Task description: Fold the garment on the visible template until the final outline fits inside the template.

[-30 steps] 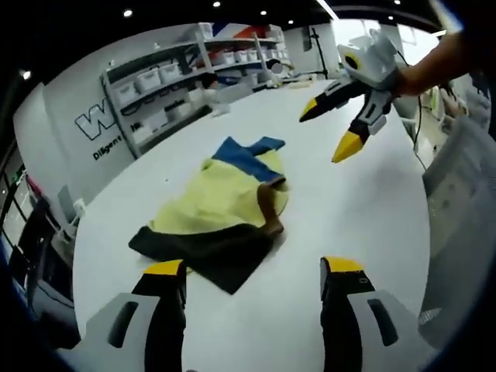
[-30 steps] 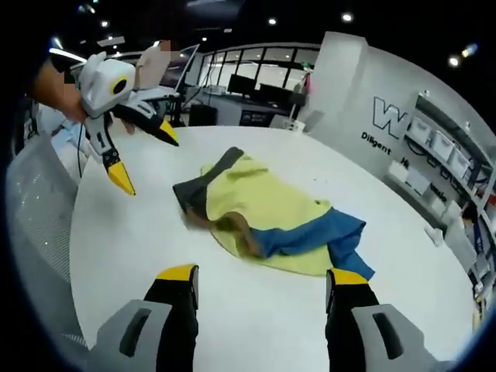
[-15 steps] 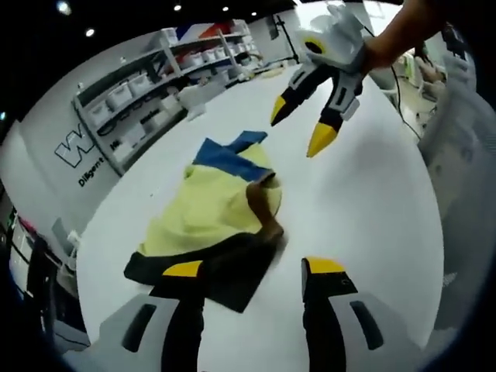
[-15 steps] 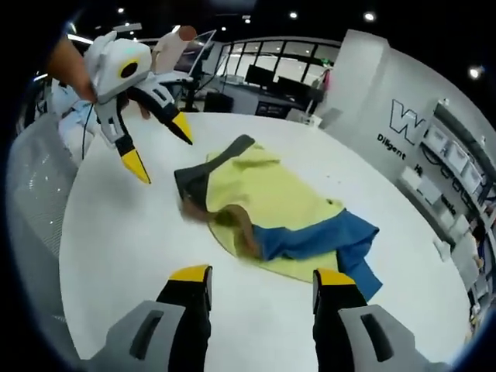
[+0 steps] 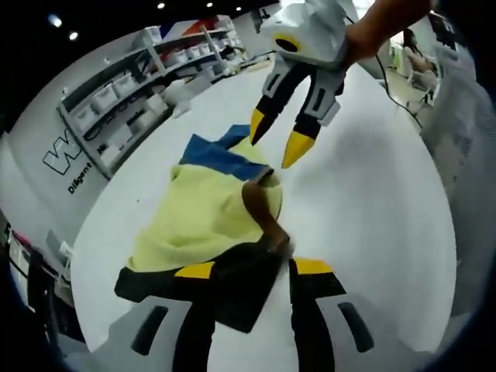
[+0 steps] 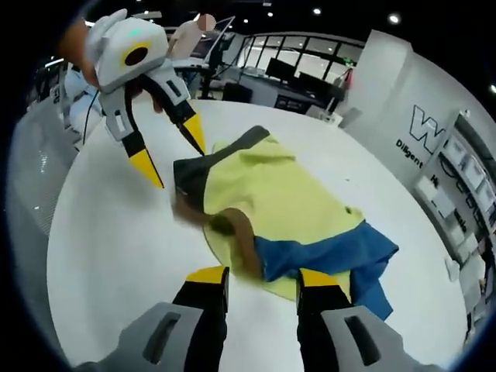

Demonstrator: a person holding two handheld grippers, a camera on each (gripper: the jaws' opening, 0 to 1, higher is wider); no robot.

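A crumpled garment (image 5: 205, 213), yellow with a blue band, a black hem and a brown collar, lies on the white round table (image 5: 372, 194). My left gripper (image 5: 253, 268) is open low over the black hem, which lies between its yellow tips. My right gripper (image 5: 276, 139), held by a hand, points down, open, at the blue end. In the right gripper view the garment (image 6: 287, 205) stretches from black at the far left to blue at the near right. My right gripper (image 6: 263, 277) stands open at the yellow edge by the collar. The left gripper (image 6: 172, 151) hangs open over the black corner.
Shelves with white bins (image 5: 124, 101) and a lettered wall (image 6: 426, 128) stand beyond the table. A grey mesh chair back (image 6: 31, 170) is close to the table's edge. Desks with monitors (image 6: 271, 77) and a person (image 6: 190, 35) are further back.
Both grippers have come down and in towards the garment, one at each end. The jaws of each have narrowed but still stand apart. The garment lies as before.
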